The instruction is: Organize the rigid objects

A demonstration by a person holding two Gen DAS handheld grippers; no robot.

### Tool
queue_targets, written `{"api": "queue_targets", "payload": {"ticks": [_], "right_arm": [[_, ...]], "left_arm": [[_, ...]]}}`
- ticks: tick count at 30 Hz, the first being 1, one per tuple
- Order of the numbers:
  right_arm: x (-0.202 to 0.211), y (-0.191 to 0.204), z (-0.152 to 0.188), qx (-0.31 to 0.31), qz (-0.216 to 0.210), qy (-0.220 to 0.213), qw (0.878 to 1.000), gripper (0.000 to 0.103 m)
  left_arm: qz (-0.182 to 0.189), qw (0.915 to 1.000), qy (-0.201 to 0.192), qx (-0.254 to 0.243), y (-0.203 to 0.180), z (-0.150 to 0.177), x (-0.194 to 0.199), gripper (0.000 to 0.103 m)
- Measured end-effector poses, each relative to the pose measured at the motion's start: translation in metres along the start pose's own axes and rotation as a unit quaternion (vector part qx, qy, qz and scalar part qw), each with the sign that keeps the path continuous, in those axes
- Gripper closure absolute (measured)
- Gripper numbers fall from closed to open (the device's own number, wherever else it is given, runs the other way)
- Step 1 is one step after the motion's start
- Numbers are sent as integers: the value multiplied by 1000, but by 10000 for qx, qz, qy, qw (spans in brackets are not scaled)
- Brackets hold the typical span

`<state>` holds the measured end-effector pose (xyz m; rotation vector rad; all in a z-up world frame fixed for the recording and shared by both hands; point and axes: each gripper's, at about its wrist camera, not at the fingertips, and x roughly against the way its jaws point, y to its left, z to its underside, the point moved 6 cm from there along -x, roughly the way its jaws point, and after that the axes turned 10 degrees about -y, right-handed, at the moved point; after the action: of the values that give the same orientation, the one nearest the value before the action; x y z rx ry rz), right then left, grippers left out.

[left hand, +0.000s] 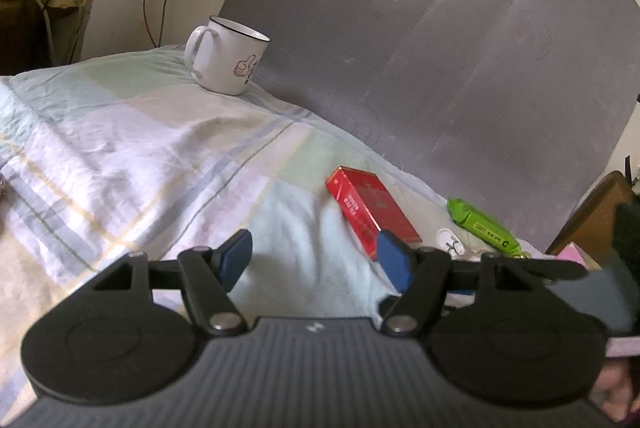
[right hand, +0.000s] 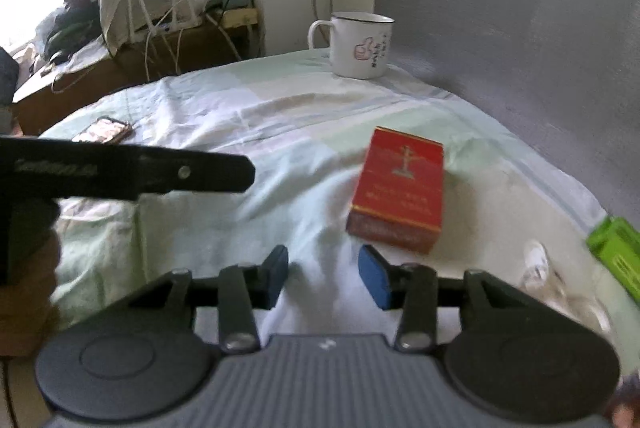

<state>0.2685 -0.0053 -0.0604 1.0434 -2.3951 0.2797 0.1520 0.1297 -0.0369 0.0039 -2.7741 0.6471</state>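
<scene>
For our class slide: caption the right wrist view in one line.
Open right gripper empty over the bedsheet, red box just ahead, mug beyond.

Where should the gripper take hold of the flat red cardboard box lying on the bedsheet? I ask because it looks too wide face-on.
Grip the flat red cardboard box across its two long side edges, coming from above: it lies flat on the checked bedsheet, so only its narrow width offers parallel faces.

Bed sheet (right hand: 280,115) carries mug (right hand: 360,45), red box (right hand: 398,187), green packet (left hand: 482,224), phone (right hand: 105,130).
</scene>
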Motion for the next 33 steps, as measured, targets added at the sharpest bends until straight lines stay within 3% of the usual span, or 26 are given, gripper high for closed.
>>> {"api": "queue_targets", "payload": {"ticks": [5,7,10,15,17,19,23,27,29,33], "right_arm": [[27,-3,-14,-160,258,-624,9976,31],[19,-9,-23,-238,382,-735,9963,15],[-9,-24,-32,-558,396,-680,9953,5],[-51,-43,-27,-762,677,-255,9945,9],[-61,-41,-21,-700,689,-61,9952,19],[-62,-35,-17,-575,794,-19,9952,45],[-40,-17,-10,-395,556,78,9976,46],[1,5,16,-18,261,176,9995,46],[30,16,32,69,181,233,9995,46],[79,38,58,177,83,396,9990,46]], "left_arm": [[30,10000,-22,5,-1,0,1,32],[-86,9999,-72,4,1,-1,2,34],[-245,9992,-87,309,14,-4,0,34],[-278,9992,-153,237,11,-5,1,32],[-286,9994,-116,162,10,-4,-1,32],[-266,9995,-94,145,9,-4,-1,32],[-126,9998,-87,95,6,-3,0,32],[311,9994,-89,-96,-10,-1,4,31],[698,9972,27,-276,-24,4,5,27],[1546,9840,520,-715,-57,23,8,27]]}}
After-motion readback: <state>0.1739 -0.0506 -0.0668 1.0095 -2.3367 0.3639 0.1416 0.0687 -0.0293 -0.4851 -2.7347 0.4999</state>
